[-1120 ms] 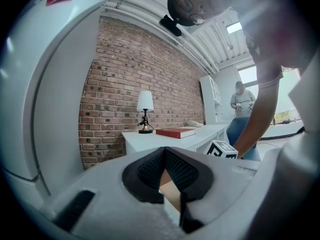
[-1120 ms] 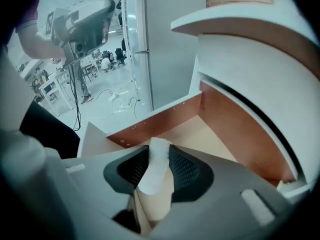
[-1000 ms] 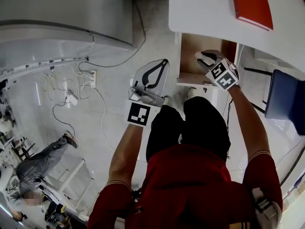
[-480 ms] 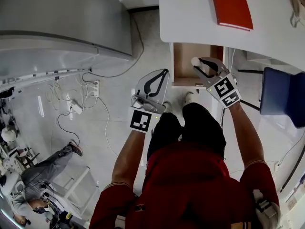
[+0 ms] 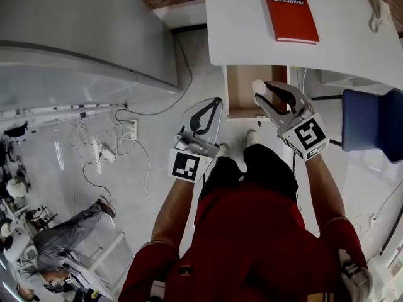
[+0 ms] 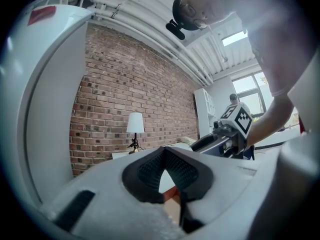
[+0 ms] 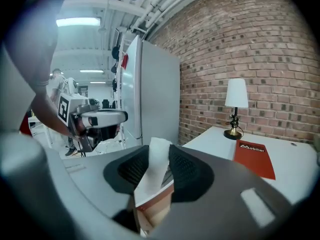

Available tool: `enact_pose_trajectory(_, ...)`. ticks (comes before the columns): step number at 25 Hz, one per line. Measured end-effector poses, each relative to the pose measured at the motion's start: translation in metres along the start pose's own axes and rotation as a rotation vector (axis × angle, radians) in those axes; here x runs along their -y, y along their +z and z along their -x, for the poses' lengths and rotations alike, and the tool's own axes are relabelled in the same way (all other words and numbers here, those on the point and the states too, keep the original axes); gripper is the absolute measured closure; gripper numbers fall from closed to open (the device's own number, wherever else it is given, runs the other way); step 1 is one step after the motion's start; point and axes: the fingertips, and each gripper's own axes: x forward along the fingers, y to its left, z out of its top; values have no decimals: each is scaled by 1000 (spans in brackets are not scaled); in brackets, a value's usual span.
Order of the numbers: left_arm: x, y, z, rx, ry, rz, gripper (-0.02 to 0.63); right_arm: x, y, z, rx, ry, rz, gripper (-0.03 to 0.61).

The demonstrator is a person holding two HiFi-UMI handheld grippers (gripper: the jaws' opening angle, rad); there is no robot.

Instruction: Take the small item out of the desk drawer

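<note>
The wooden desk drawer (image 5: 242,83) stands pulled out under the white desk (image 5: 252,36). My right gripper (image 5: 260,92) hovers over it, shut on a small white item (image 5: 258,85). In the right gripper view that white item (image 7: 152,176) stands upright, pinched between the dark pads of the right gripper (image 7: 159,154). My left gripper (image 5: 217,100) hangs left of the drawer, over the floor, its tips touching and nothing held. The left gripper (image 6: 164,151) shows shut in its own view, with the right gripper (image 6: 232,129) to its right.
A red book (image 5: 291,14) lies on the desk top, also in the right gripper view as the red book (image 7: 254,159) near a lamp (image 7: 235,106). A big white appliance (image 5: 82,30) fills the left. Cables and a power strip (image 5: 104,150) lie on the floor. A blue chair (image 5: 371,128) stands right.
The right gripper, with the white item in it, has risen from the drawer toward the head camera. The view has shifted so more of the desk top shows. The left gripper stays shut.
</note>
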Motion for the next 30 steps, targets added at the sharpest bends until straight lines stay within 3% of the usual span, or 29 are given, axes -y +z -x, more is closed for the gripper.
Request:
enact_pose_trajectory(17, 26, 68, 13, 77, -77, -36, 607, -28, 70, 79, 288, -50, -117, 437)
enact_pose_trajectory(30, 32, 76, 31, 95, -98, -41, 607, -45, 78, 104, 314, -85, -102, 442)
